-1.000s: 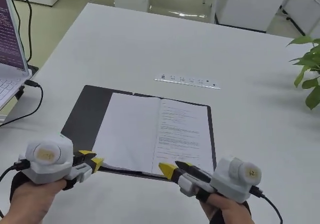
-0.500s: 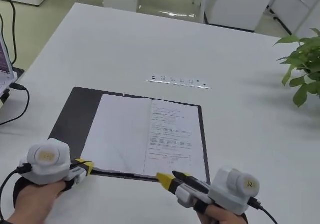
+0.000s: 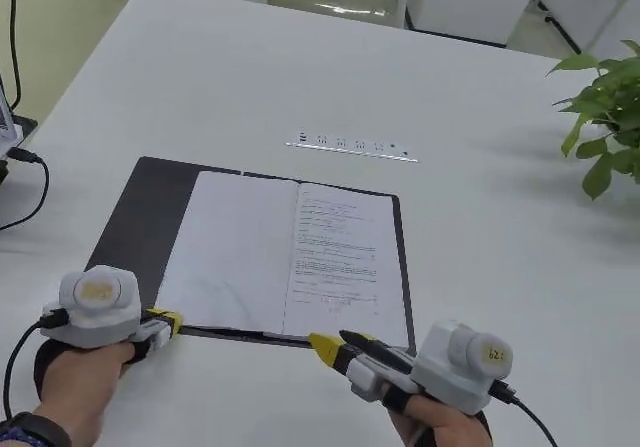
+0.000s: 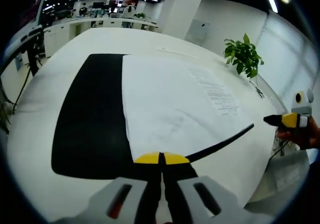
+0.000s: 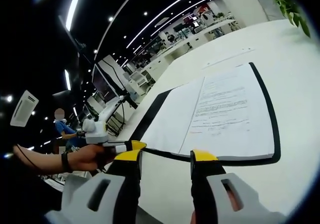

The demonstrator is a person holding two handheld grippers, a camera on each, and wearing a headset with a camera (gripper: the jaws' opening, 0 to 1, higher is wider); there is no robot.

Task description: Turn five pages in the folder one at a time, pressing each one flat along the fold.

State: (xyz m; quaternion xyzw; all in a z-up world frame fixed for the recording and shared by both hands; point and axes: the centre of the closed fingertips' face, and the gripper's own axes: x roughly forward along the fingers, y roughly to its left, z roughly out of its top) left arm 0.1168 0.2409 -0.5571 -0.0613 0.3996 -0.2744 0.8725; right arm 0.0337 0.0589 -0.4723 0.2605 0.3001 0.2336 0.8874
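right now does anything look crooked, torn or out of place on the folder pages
Nothing stands out. The open black folder lies flat on the white table. Its blank white left page and printed right page lie flat inside the cover, with no tears or curled corners that I can see.

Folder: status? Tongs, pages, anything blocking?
Left tongs shut at the folder's near edge. Right tongs open, just off the near edge by the printed page. Folder lies open flat; nothing lying on it.
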